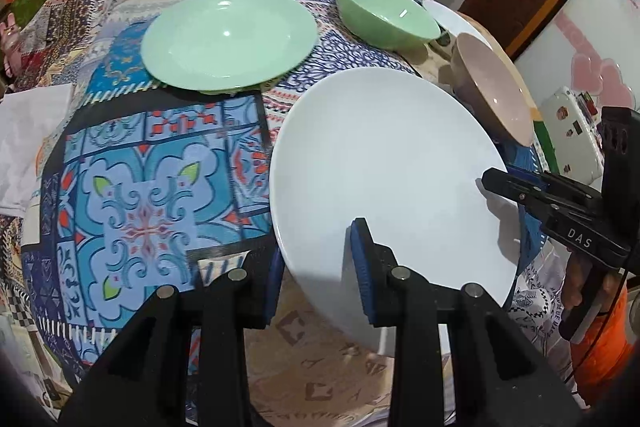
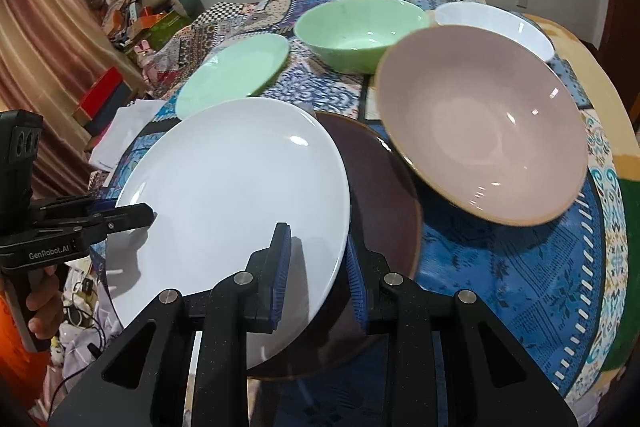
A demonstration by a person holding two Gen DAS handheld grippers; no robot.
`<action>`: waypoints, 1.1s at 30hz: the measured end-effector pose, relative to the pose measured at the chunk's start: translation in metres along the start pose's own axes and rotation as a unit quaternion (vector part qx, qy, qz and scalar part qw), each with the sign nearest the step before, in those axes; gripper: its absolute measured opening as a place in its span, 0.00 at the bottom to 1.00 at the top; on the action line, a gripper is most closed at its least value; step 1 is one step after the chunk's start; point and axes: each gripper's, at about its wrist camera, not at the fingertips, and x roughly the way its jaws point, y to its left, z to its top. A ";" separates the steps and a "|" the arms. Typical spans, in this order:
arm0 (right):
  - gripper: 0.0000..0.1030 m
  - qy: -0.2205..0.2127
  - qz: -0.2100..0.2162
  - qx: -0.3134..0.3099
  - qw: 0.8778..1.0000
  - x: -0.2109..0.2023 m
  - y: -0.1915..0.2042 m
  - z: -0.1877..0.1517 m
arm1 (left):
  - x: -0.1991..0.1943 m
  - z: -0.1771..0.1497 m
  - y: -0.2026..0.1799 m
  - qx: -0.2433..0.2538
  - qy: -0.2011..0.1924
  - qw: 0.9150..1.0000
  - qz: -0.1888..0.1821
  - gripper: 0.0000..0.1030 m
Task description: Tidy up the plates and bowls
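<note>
Both tongs (image 1: pixel 316 267) (image 2: pixel 316 267) clamped on opposite rims of white plate (image 1: pixel 384 163), above the brown plate (image 2: pixel 380 195).

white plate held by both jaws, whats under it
In the right wrist view, a dark brown plate lies under the white plate, showing along its right side. The rest of it, and the tablecloth beneath, is covered.

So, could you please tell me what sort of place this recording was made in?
Probably a lived-in home room, not a lab: a patchwork-print tablecloth covers the table, a curtain hangs at the left, and boxes and clutter are piled against the far wall.
</note>
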 end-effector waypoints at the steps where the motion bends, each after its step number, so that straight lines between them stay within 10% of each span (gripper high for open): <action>1: 0.25 0.001 -0.001 0.001 1.000 0.000 -0.002 0.000 | 0.002 0.001 -0.002 0.003 0.003 1.000 -0.001 0.32; 33: 0.26 -0.008 -0.044 -0.001 0.999 -0.017 -0.020 -0.006 | 0.030 0.014 -0.021 0.035 0.015 0.999 0.012 0.35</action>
